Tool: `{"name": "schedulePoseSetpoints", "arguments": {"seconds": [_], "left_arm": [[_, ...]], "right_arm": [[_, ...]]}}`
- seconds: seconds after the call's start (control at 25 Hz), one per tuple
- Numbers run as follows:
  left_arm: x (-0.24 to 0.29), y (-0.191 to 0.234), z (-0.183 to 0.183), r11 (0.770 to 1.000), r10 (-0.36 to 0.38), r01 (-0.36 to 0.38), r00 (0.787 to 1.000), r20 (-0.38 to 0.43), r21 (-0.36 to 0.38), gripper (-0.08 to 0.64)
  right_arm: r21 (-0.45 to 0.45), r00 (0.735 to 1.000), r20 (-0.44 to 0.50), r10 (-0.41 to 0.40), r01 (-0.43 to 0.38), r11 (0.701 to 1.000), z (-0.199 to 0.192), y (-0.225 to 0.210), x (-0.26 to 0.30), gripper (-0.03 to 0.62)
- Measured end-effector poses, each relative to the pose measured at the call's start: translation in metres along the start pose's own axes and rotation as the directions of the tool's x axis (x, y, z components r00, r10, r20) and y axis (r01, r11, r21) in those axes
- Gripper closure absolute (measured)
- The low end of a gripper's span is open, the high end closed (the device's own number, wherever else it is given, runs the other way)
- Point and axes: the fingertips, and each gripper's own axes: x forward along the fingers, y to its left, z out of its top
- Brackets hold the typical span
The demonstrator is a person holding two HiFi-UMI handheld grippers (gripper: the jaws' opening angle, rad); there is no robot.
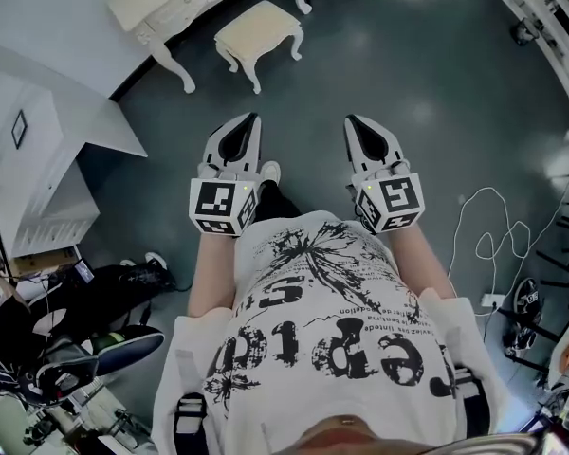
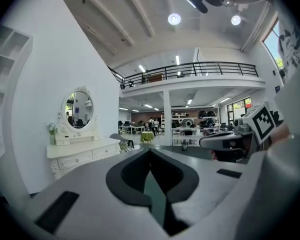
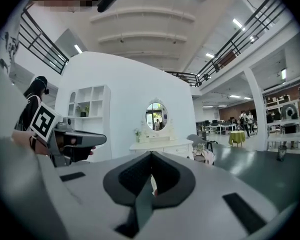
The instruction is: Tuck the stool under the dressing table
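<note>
A cream-topped stool (image 1: 258,31) with white curved legs stands on the dark floor, just out from the white dressing table (image 1: 171,8) at the top left. My left gripper (image 1: 249,118) and right gripper (image 1: 353,121) are held side by side well short of the stool, both shut and empty. In the left gripper view the left gripper (image 2: 150,151) points past the dressing table (image 2: 82,154) with its oval mirror (image 2: 80,109). In the right gripper view the right gripper (image 3: 151,154) faces the same dressing table (image 3: 162,146). Each gripper's camera also catches the other gripper.
A white shelf unit (image 1: 38,169) lines the left wall. Bags, shoes and cables (image 1: 76,349) crowd the lower left. A white cable (image 1: 493,226) loops over the floor at the right, near metal racks (image 1: 550,27). A shoe (image 1: 269,172) shows between the grippers.
</note>
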Motion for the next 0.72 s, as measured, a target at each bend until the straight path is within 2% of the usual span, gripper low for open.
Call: {"name": "schedulePoseSetpoints", "arguments": {"seconds": [0.28,0.48,0.72], "left_arm": [[0.022,0.022,-0.023,0.999,-0.011,0.009,0.999,-0.049,-0.041,0.54],[0.05,0.075,-0.035,0.997,-0.02,0.013,0.995,-0.093,-0.08,0.54],[0.116,0.134,-0.047,0.992,-0.047,0.032,0.992,-0.119,-0.122,0.54]], "right_arm": [[0.034,0.996,-0.088,-0.015,0.018,0.999,-0.027,-0.009,0.029,0.574],[0.051,0.989,-0.148,-0.026,0.034,0.998,-0.031,-0.009,0.085,0.574],[0.047,0.98,-0.19,-0.06,0.07,0.996,-0.03,-0.038,0.163,0.574]]}}
